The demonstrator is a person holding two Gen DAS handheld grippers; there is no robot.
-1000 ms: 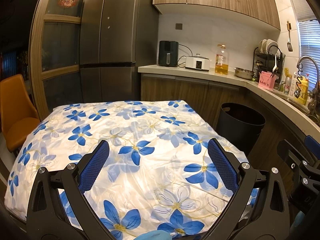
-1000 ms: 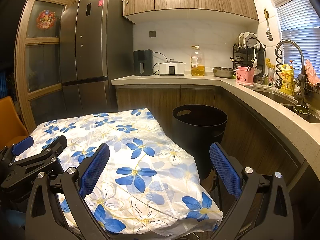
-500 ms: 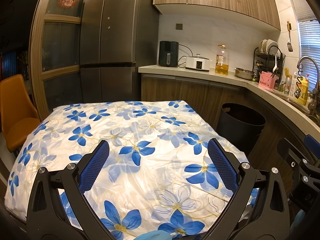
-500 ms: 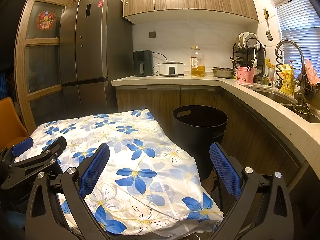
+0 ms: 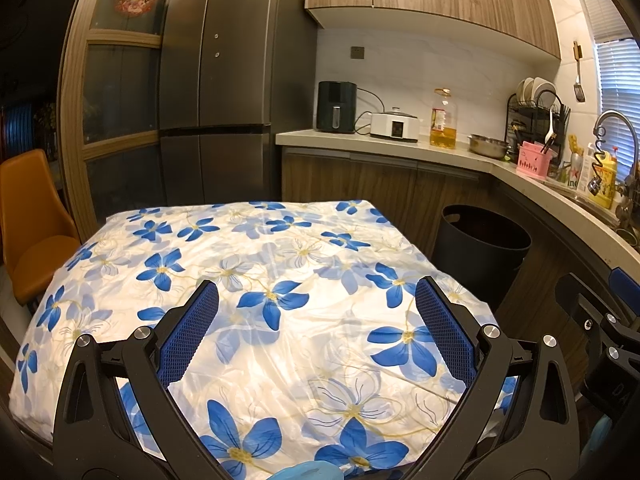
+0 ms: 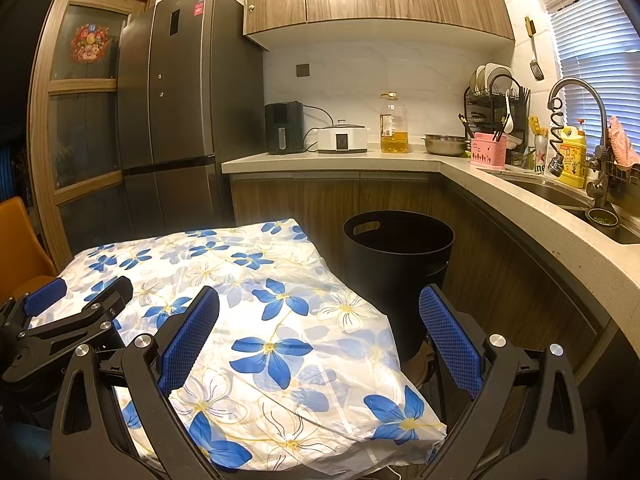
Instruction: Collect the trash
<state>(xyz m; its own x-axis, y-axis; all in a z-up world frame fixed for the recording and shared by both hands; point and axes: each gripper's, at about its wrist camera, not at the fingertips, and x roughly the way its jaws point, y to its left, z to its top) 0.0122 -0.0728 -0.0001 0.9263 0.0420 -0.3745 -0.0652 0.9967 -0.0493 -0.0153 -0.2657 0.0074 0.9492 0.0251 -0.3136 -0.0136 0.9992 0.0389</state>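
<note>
Nothing moved since the earlier frames. Left claw (image 5: pixel 316 300) and right claw (image 6: pixel 318 308) both spread apart, empty, over the flowered worktop (image 5: pixel 280 264). Black bin (image 6: pixel 398 256) beside it. Only the right view shows the sink (image 6: pixel 560 196).

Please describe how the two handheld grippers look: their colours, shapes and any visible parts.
Both the left gripper and the right gripper have black, angular frames with triangular cut-outs and silver round bolts. Their fingers carry blue pads with a fine mesh texture. A blue glove shows at the bottom edge.
</note>
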